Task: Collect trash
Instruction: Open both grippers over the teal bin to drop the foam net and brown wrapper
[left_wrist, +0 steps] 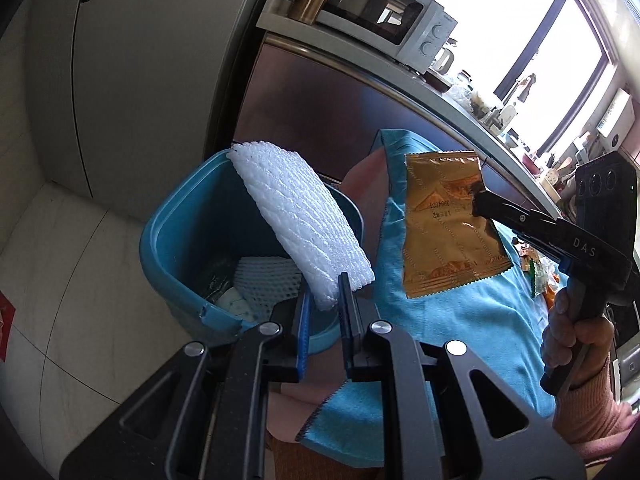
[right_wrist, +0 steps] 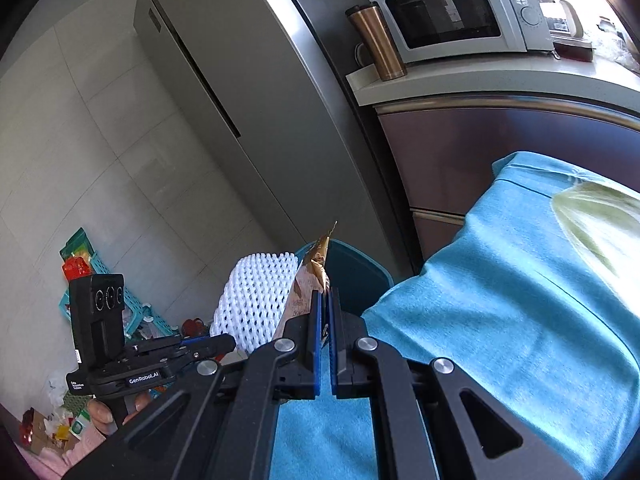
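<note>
My left gripper (left_wrist: 325,292) is shut on the lower end of a white foam fruit net (left_wrist: 300,220), which stands tilted over the open blue bin (left_wrist: 180,240). Another foam net (left_wrist: 268,284) lies inside the bin. My right gripper (left_wrist: 478,200) is shut on a gold snack wrapper (left_wrist: 444,224), held in the air to the right of the bin, above a blue cloth (left_wrist: 460,320). In the right wrist view the wrapper (right_wrist: 308,292) sticks up from between the right gripper (right_wrist: 325,300) fingers. There the foam net (right_wrist: 256,300) and left gripper (right_wrist: 230,342) sit just to the left, with the bin rim (right_wrist: 352,264) behind.
A tall grey fridge (right_wrist: 240,100) stands behind the bin. A microwave (right_wrist: 452,12) and copper tumbler (right_wrist: 378,44) sit on the counter. A teal crate (right_wrist: 132,304) and loose litter lie on the floor at left. More wrappers (left_wrist: 536,268) rest on the cloth.
</note>
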A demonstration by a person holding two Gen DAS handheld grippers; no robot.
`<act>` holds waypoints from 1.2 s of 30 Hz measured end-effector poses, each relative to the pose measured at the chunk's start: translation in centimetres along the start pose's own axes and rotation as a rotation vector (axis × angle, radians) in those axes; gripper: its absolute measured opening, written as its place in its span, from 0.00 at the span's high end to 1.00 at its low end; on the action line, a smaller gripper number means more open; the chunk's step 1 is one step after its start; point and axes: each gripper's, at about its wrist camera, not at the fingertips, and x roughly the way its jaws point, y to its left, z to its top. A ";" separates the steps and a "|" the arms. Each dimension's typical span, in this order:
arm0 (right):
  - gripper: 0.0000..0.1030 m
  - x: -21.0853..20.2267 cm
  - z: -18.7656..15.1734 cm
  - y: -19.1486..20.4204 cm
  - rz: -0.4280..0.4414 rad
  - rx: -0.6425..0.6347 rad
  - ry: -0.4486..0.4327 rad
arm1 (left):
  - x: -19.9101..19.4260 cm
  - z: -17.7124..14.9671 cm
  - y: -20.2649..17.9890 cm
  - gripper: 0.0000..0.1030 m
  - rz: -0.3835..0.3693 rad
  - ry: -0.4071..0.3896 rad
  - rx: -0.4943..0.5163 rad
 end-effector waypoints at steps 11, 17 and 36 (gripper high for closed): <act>0.98 5.3 0.6 0.7 -0.045 -0.003 0.091 | 2.9 0.2 2.2 0.86 0.045 0.051 -0.027; 0.97 7.7 0.7 0.7 -0.064 0.004 0.135 | 4.3 0.4 2.0 0.85 0.077 0.066 -0.019; 0.80 5.2 -0.4 -0.3 -0.054 0.023 0.129 | 6.6 0.3 0.9 0.73 0.092 0.053 -0.007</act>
